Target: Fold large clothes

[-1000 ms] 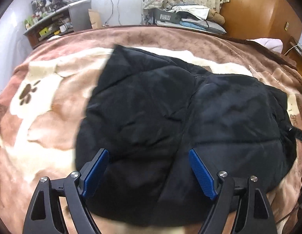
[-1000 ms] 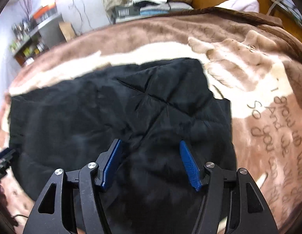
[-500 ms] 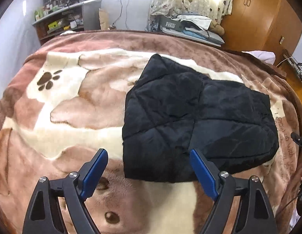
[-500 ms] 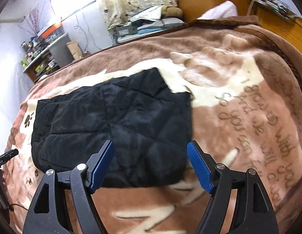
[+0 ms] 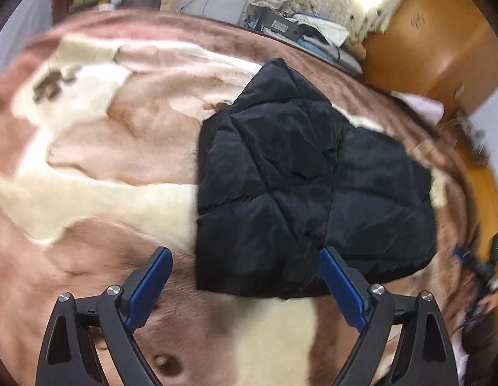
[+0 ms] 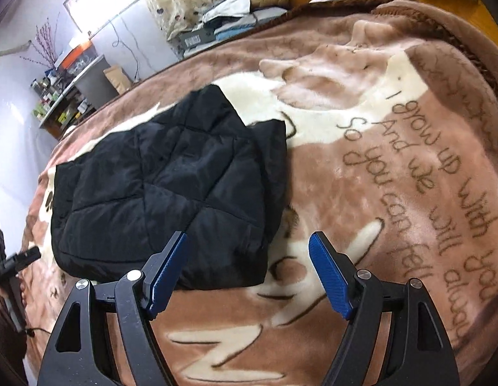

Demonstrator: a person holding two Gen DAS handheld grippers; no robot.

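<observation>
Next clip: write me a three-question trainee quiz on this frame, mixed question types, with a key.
1. True or false: the left gripper is clamped on the black quilted jacket.
2. Multiple choice: where does the jacket lie? A) folded on the brown and cream blanket; B) hanging on the wooden wardrobe; C) held up between both grippers.
3. Fill in: the right gripper has ____ between its pads.

Key:
1. False: its jaws stand open, with nothing gripped.
2. A.
3. Nothing; it is open above the blanket at the jacket's near edge.
</observation>
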